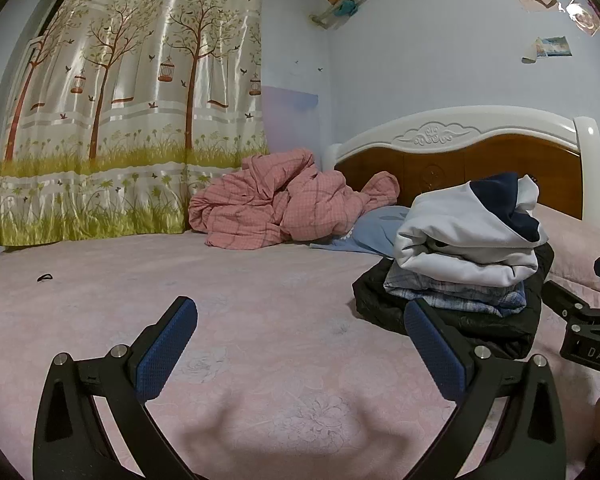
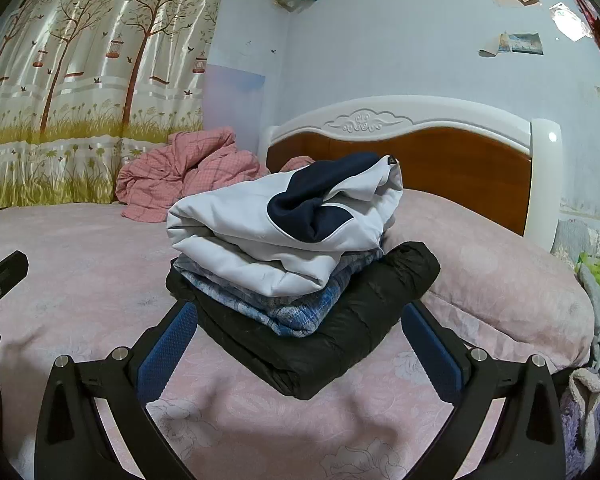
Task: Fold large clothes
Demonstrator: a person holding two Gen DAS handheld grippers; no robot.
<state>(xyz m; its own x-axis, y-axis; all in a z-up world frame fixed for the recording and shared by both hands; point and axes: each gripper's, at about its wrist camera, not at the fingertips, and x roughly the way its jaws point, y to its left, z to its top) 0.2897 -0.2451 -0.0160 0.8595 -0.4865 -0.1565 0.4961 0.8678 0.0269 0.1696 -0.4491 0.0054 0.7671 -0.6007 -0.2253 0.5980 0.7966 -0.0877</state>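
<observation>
looking along the left gripper (image 1: 300, 344), its jaws are spread and empty above the pink bed sheet (image 1: 260, 280), the folded stack (image 1: 456, 264) resting off to the right. from the right wrist, the right gripper (image 2: 300, 344) likewise gapes empty before the stack: white jacket (image 2: 276, 232) on plaid shirt (image 2: 300, 312) on black coat (image 2: 340, 336), largest lowest, likely for stability.

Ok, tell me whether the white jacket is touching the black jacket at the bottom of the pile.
Cannot tell. In the right wrist view the blue plaid garment lies between the white jacket and black jacket; the pile's far side is hidden.
</observation>
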